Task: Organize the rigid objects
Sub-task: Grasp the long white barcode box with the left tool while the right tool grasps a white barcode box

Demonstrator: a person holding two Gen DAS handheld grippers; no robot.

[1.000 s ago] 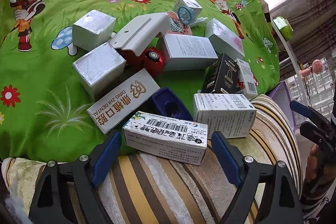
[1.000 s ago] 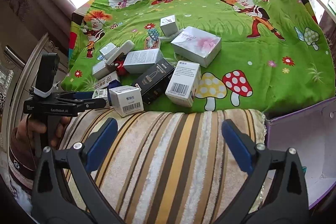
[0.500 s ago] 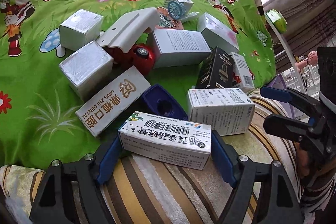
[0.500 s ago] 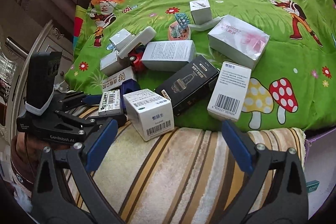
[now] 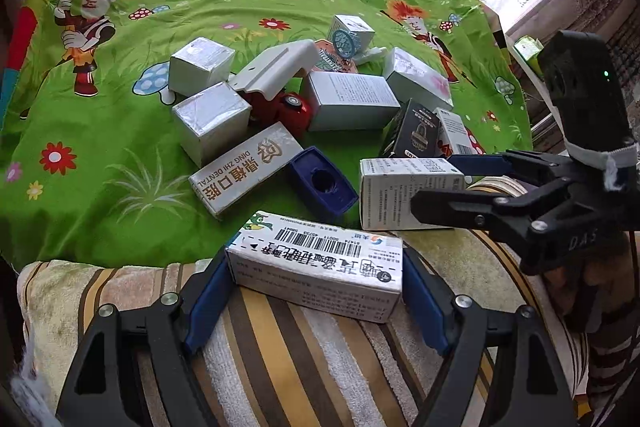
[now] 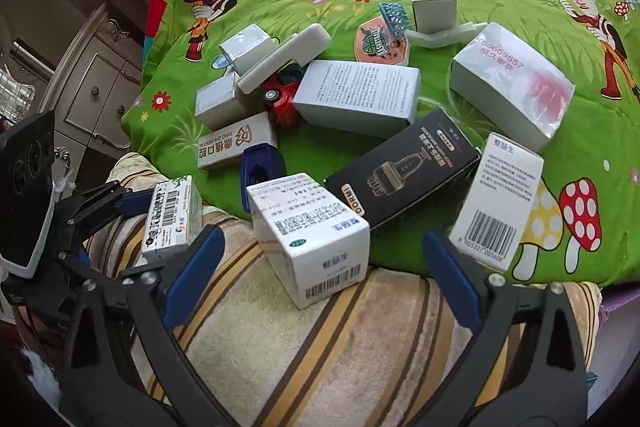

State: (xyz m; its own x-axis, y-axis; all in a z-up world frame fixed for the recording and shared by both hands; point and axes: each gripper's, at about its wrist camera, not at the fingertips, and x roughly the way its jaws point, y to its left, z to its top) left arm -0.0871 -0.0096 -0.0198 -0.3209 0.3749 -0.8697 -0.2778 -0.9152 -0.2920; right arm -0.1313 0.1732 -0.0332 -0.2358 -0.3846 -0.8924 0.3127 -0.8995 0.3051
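A heap of small boxes lies on a green cartoon sheet. My left gripper (image 5: 316, 291) is closed on the long white barcode box (image 5: 320, 261), one blue finger at each end; the box also shows in the right wrist view (image 6: 172, 215). My right gripper (image 6: 320, 267) is open, its fingers either side of a white medicine box (image 6: 310, 235) without touching it. In the left wrist view that box (image 5: 400, 197) sits partly behind my right gripper (image 5: 452, 183).
Nearby lie a black trimmer box (image 6: 404, 167), a white barcode box (image 6: 498, 203), a blue plastic holder (image 5: 322, 185), a "DING ZHI DENTAL" box (image 5: 244, 167), a red toy car (image 5: 286, 109) and several white boxes. A striped towel (image 6: 320, 355) covers the near edge.
My left gripper has moved forward and closed on the ends of the long barcode box. My right gripper has moved in toward the white medicine box and now straddles it.
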